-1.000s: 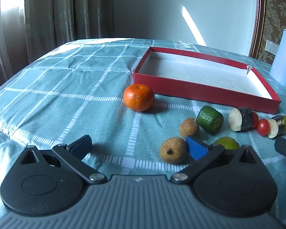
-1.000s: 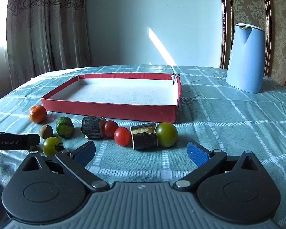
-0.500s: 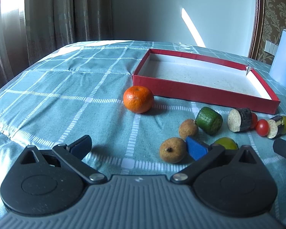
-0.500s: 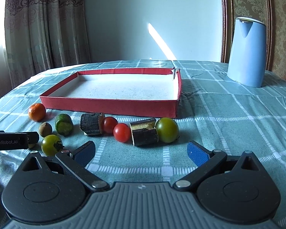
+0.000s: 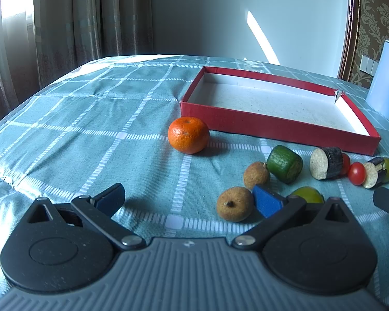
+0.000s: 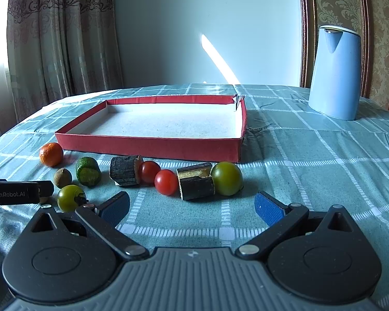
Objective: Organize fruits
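the red tray (image 6: 153, 146) is being taken as the landmark: it is lying empty on the checked tablecloth (image 5: 90, 119), and every fruit is being kept outside it, along its near wall. an orange (image 5: 188, 134) is sitting just in front of the tray's near left corner. a row is being formed along the near wall by a green cucumber chunk (image 6: 88, 171), a dark eggplant piece (image 6: 125, 170), two red tomatoes (image 6: 165, 182), a second eggplant piece (image 6: 196, 184) and a green tomato (image 6: 227, 178). nearer than these, two brown round fruits (image 5: 235, 203) and another green tomato (image 6: 69, 198) are lying. the left gripper (image 5: 188, 197) is being held spread wide in front of the tray, nothing between its blue pads. the right gripper (image 6: 192, 204) is likewise being held wide apart, empty. a blue jug (image 6: 334, 72) is standing beyond the tray's right side.
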### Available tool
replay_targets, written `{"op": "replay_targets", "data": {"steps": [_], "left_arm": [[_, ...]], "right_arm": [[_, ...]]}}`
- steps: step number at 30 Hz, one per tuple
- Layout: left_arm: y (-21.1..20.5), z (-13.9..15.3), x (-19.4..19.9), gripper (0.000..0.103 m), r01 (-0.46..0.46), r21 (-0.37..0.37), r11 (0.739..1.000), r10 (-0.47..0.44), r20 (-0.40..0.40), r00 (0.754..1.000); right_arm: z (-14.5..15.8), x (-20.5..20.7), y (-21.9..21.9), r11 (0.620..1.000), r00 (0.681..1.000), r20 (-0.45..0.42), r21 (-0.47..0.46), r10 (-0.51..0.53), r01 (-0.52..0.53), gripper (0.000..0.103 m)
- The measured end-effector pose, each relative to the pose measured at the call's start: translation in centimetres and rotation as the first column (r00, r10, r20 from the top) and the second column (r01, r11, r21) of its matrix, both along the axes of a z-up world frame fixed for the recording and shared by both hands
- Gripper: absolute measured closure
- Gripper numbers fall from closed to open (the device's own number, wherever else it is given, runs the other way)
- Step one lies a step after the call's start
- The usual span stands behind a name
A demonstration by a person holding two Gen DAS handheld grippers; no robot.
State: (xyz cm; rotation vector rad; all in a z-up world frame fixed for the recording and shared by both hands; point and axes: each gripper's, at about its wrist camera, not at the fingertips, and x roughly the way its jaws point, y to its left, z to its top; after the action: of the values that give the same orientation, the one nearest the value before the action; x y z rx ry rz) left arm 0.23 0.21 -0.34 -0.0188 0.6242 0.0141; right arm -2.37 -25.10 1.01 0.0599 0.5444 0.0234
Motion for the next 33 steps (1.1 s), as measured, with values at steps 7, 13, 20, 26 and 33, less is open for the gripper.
{"op": "replay_targets", "data": {"steps": [7, 13, 20, 26, 33], "left_arm": [[0.0, 0.0, 0.0, 0.0, 0.0, -0.001, 1.0, 0.0, -0.001, 1.0], [0.0, 0.0, 0.1, 0.0, 0.001, -0.004, 1.0, -0.001, -0.003, 1.0], [0.0, 0.0, 0.1, 0.0, 0.001, -0.006, 1.0, -0.001, -0.004, 1.0], [-0.1, 0.0, 0.2, 0.0, 0.005, -0.008, 1.0, -0.005, -0.005, 1.0], [-0.2, -0.1, 0.2, 0.0, 0.01, -0.011, 1.0, -0.01, -0.006, 1.0]], "right_arm": [[0.2, -0.3, -0.1, 1.0, 1.0, 0.005, 0.005, 0.019, -0.019, 0.0], [0.2, -0.5, 0.1, 0.999, 0.999, 0.008, -0.011, 0.04, -0.04, 0.0], [0.3, -0.8, -0.2, 0.999, 0.998, 0.018, -0.012, 0.053, -0.053, 0.0], [0.4, -0.9, -1.7, 0.996, 0.997, 0.019, -0.059, 0.074, -0.073, 0.0], [0.7, 0.5, -2.8, 0.991, 0.993, 0.031, -0.077, 0.11, -0.107, 0.007]]}}
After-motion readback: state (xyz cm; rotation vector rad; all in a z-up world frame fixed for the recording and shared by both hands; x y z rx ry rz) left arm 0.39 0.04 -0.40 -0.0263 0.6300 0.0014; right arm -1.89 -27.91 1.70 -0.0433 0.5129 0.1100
